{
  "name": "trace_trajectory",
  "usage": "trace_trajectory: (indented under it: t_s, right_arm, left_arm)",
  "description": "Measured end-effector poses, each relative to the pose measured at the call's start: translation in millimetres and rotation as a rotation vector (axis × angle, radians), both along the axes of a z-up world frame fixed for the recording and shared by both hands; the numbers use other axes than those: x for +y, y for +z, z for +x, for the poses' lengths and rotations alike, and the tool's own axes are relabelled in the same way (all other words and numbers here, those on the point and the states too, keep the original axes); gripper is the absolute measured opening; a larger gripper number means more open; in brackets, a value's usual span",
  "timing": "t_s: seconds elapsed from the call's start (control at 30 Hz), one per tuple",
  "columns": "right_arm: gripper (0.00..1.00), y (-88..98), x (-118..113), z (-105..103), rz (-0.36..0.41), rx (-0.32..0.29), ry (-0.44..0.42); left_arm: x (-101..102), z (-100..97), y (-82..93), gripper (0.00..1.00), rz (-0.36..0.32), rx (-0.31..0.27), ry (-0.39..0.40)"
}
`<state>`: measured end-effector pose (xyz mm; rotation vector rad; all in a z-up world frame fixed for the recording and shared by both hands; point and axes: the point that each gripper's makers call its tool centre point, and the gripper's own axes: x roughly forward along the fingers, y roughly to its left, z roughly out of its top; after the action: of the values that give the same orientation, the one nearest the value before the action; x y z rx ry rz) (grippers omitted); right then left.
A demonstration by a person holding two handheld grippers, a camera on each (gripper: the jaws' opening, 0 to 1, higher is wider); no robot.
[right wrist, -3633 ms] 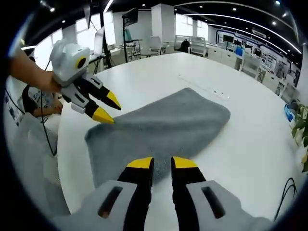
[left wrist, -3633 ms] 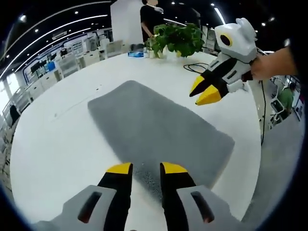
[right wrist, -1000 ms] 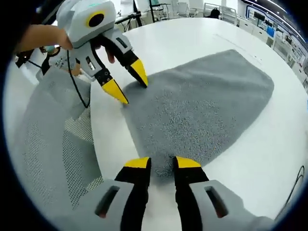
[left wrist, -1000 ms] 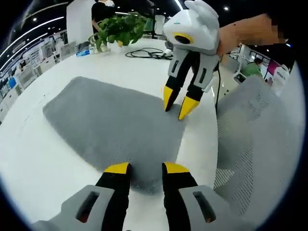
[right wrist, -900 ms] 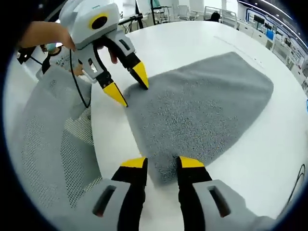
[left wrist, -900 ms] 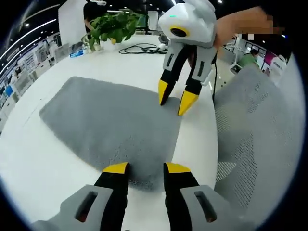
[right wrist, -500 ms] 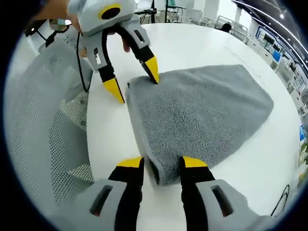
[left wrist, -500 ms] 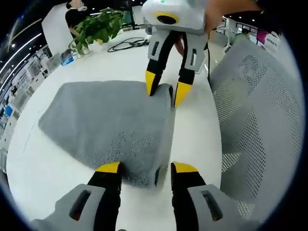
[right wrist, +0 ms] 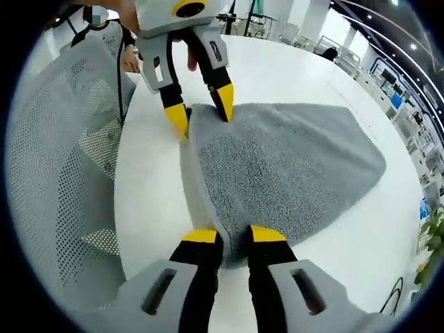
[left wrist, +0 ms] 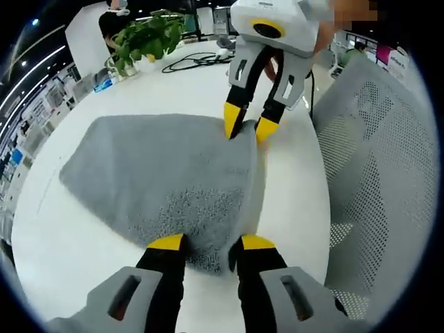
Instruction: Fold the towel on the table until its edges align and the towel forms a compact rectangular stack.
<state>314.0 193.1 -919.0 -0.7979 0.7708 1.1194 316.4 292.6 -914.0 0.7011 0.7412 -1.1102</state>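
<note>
Here the grey towel (left wrist: pixel 159 173) lies flat on the white surface (left wrist: pixel 76 257), its near edge pinched at both corners: left tongs (left wrist: pixel 206 244) clamped on one, right tongs (right wrist: pixel 226 237) on the other. The cloth stretches away from both tongs, so the fold goes forward toward the far edge.

Mesh chair (left wrist: pixel 374 173) crowding table (left wrist: pixel 83 243) edge

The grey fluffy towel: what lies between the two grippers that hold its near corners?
Between the left gripper and the right gripper runs the lifted near edge of the grey fluffy towel, seen in the left gripper view, on the round white table.
</note>
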Motion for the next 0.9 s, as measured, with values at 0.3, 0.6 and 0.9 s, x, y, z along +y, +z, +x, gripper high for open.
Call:
trace_trajectory:
  t_s: [0.3, 0.6, 0.9]
  right_arm:
    - [0.08, -0.1, 0, -5, -0.031, 0.018, 0.019]
    - [0.07, 0.4, -3, -33, -0.045, 0.056, 0.081]
    - [0.06, 0.4, -9, -55, -0.053, 0.097, 0.131]
  left_arm:
    - [-1, -0.4, 1.6, 0.15, 0.095, -0.032, -0.025]
    - [-4, -28.0, 2.6, 0.14, 0.042, 0.067, -0.028]
    - [-12, -56.3, 1.8, 0.13, 0.058, 0.13, -0.088]
